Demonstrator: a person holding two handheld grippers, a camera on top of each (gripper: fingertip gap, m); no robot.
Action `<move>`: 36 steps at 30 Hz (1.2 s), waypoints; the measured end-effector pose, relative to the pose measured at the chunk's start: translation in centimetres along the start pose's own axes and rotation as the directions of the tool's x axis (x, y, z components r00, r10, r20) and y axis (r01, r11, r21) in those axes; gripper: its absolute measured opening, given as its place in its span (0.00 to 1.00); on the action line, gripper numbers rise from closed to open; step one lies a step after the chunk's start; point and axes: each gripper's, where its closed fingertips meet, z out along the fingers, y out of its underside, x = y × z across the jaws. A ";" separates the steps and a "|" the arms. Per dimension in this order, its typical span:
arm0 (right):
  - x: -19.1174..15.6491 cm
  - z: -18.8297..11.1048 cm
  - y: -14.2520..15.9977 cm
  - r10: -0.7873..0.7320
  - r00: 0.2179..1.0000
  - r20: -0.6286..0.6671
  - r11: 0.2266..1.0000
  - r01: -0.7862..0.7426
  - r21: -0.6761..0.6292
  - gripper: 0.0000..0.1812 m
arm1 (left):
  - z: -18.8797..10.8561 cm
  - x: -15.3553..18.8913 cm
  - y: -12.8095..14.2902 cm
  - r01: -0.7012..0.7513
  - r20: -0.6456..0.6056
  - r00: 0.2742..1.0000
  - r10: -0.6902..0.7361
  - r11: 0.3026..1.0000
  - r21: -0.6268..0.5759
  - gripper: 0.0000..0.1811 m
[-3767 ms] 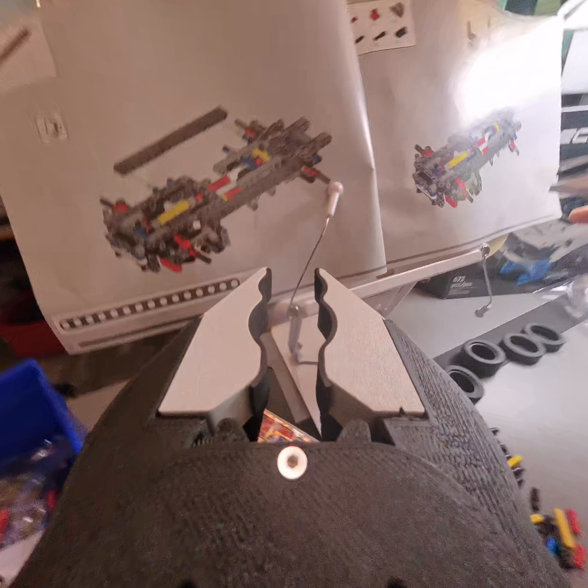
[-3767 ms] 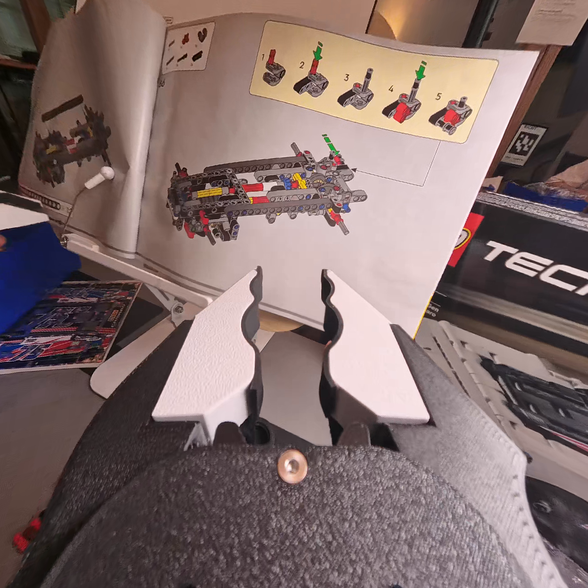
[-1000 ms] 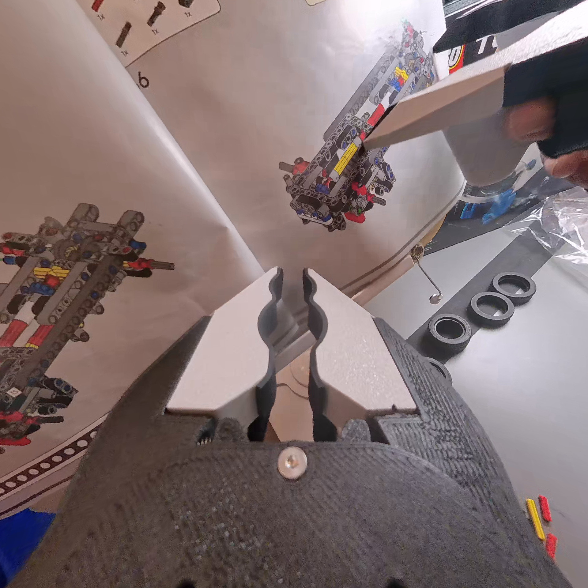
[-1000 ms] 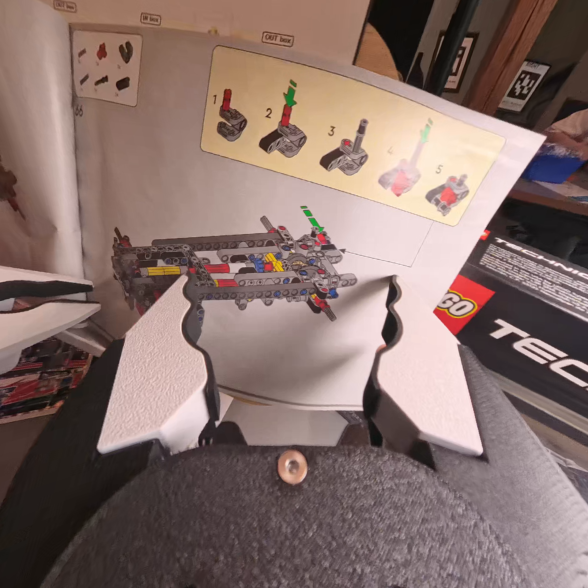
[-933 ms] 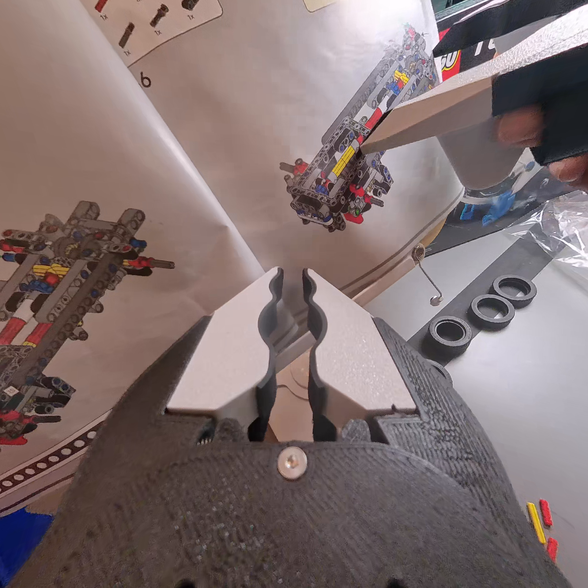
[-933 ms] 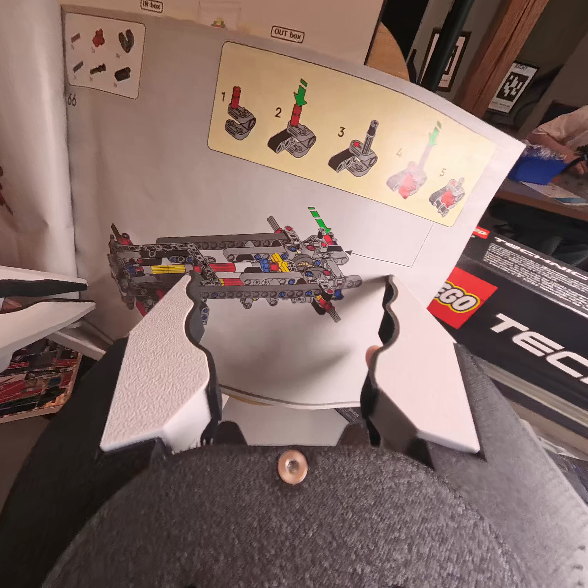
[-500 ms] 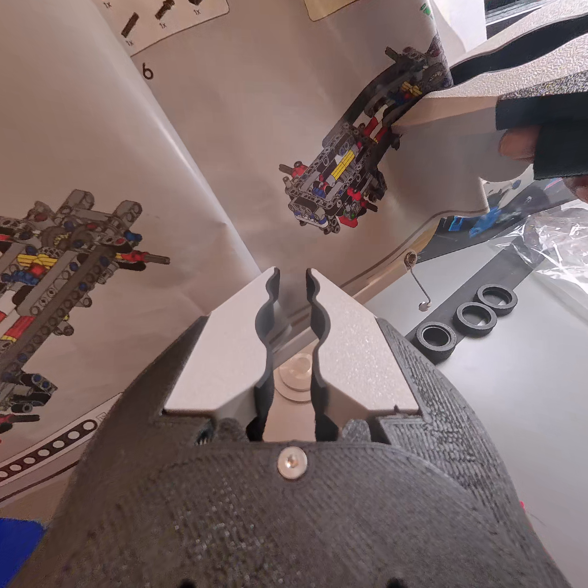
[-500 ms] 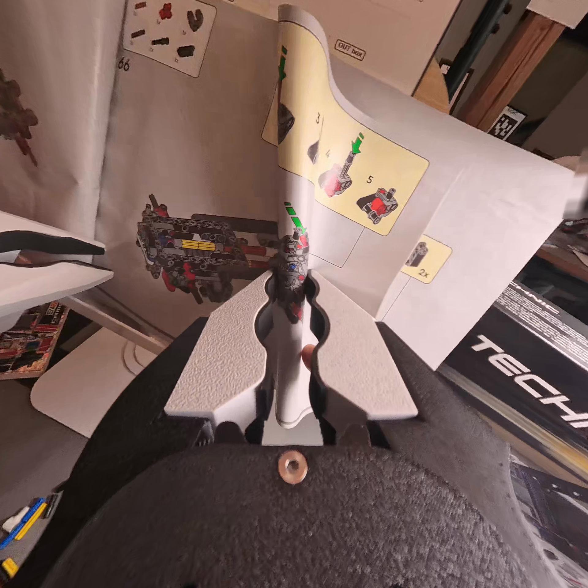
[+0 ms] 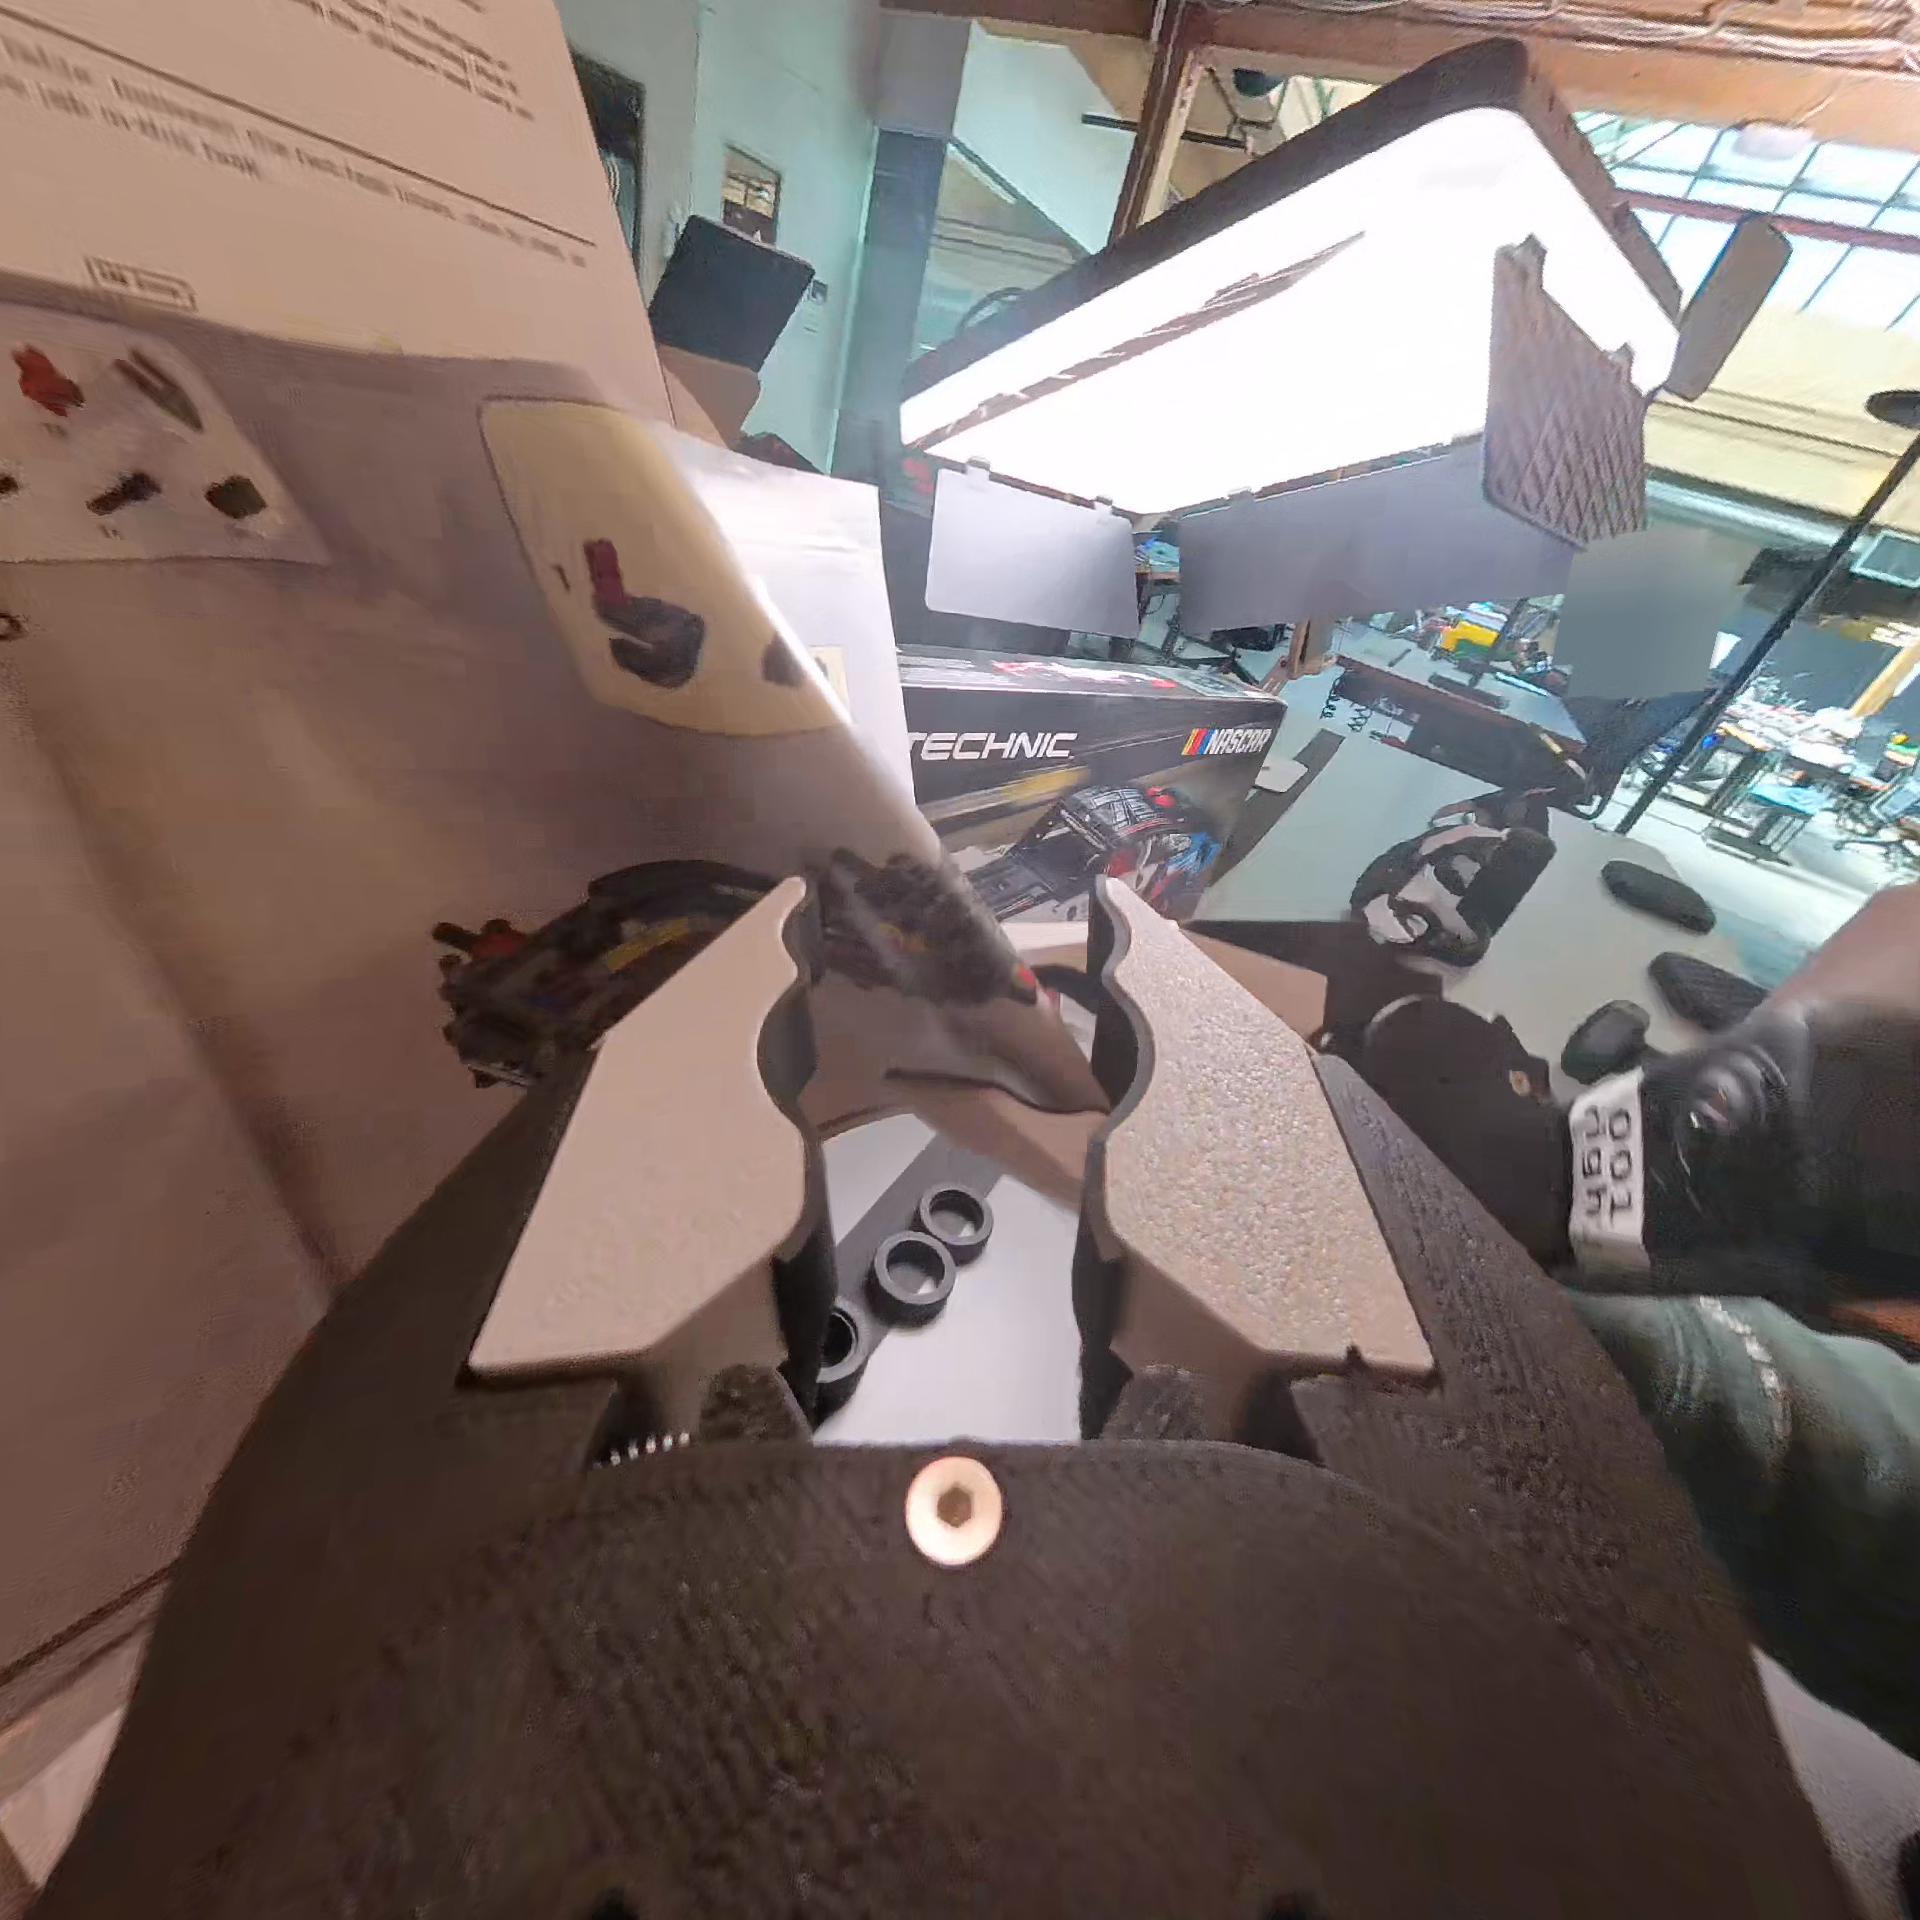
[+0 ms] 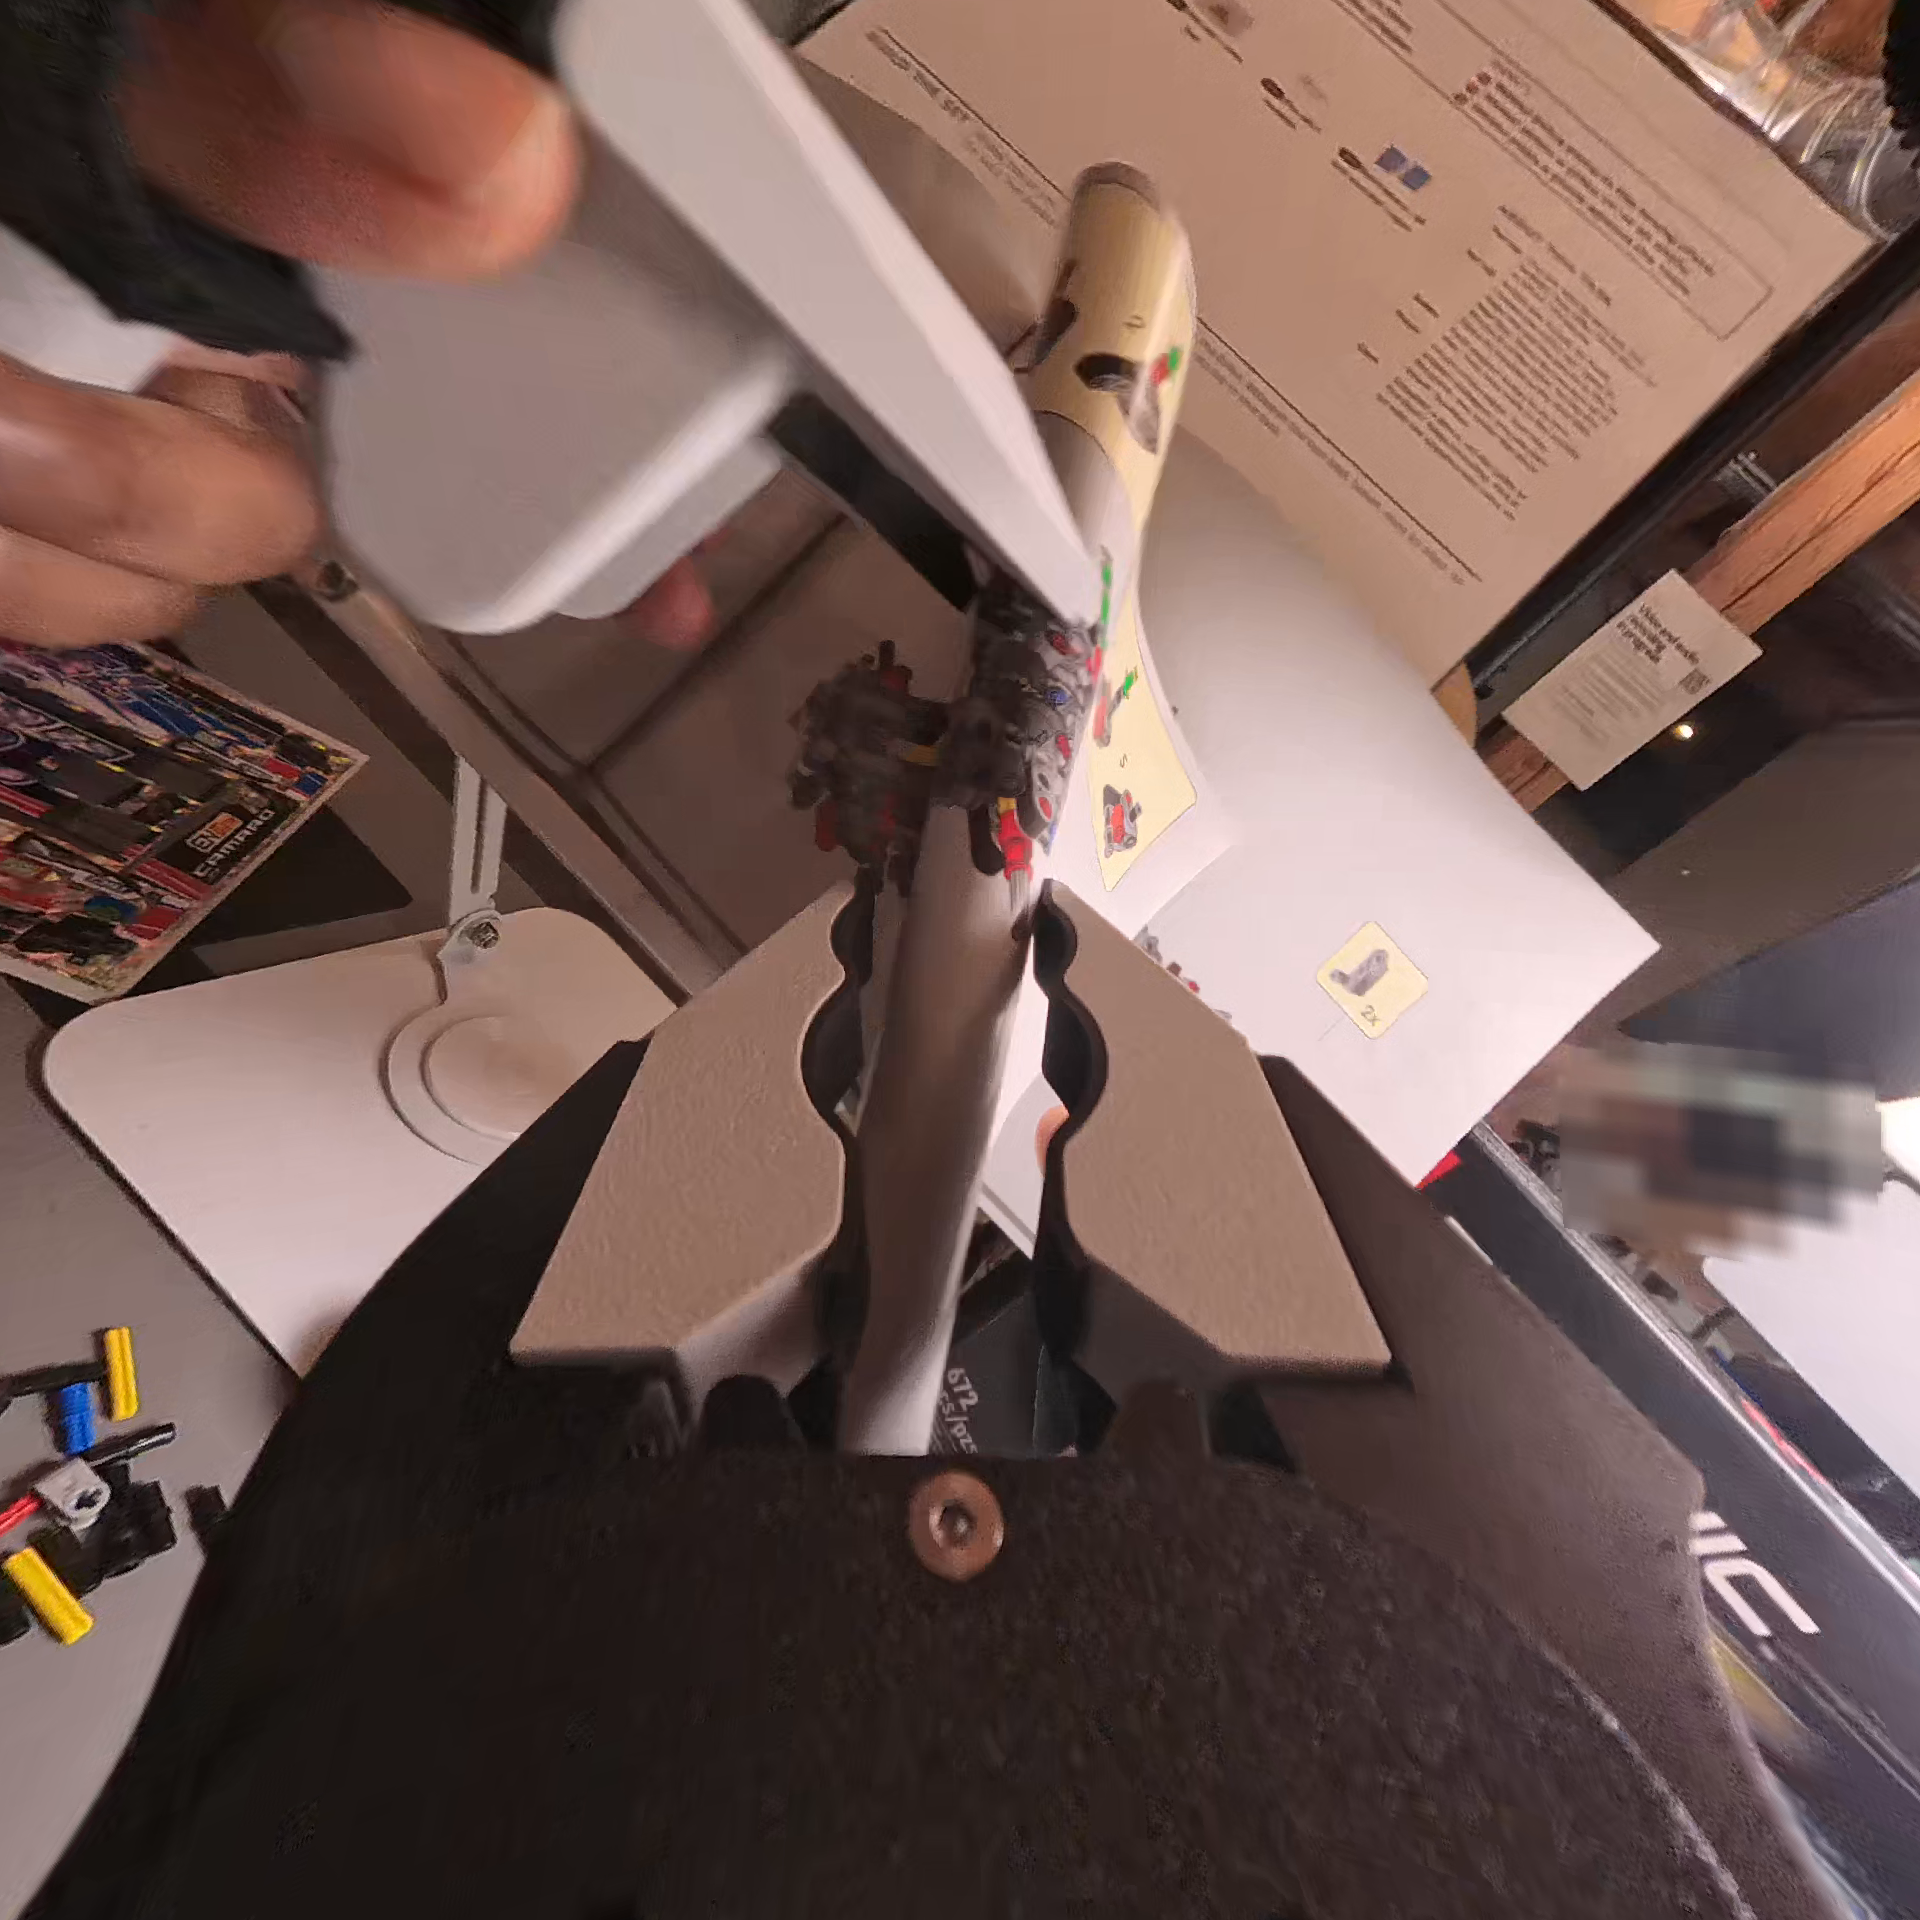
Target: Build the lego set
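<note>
Right tongs (image 10: 940,1039): pinching a manual page (image 10: 935,1091), mid-turn
Left tongs (image 9: 945,1039): spread, page edge between them, apparently untouched (blurred)
Parts (image 10: 73,1486): on surface, left of right tongs
Risk: hard pull tears or creases page; stand (image 10: 260,1091) tips

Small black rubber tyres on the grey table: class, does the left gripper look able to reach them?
Probably yes. The left gripper is open, and the small black rubber tyres lie in view beyond its fingers. Only the lifted paper booklet page, held by the right gripper, crosses its tips.
</note>
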 end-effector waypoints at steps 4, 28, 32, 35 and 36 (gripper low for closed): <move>-1.6 -0.7 -1.0 -0.083 0.996 0.034 0.996 0.082 0.033 0.17 | 0.7 -1.4 0.1 0.031 0.099 0.995 -0.030 0.999 -0.012 0.13; 2.3 -5.9 -3.6 0.566 0.557 0.608 0.699 -0.715 0.004 0.00 | -4.4 -3.5 0.9 0.025 -0.008 1.000 -0.025 1.000 0.003 0.10; 2.0 -6.0 -4.1 0.557 0.544 0.628 0.701 -0.714 -0.003 0.00 | -3.7 -0.7 1.6 -0.033 -0.072 0.997 0.028 0.997 -0.063 0.26; 1.4 -6.0 -5.5 0.568 0.473 0.673 0.654 -0.756 -0.021 0.00 | -1.8 1.4 3.3 -0.073 -0.123 0.991 0.055 0.986 -0.150 0.30; 1.3 -5.9 -5.8 0.573 0.464 0.676 0.646 -0.763 -0.024 0.00 | -1.4 1.6 3.5 -0.114 -0.116 0.988 0.097 0.983 -0.143 0.25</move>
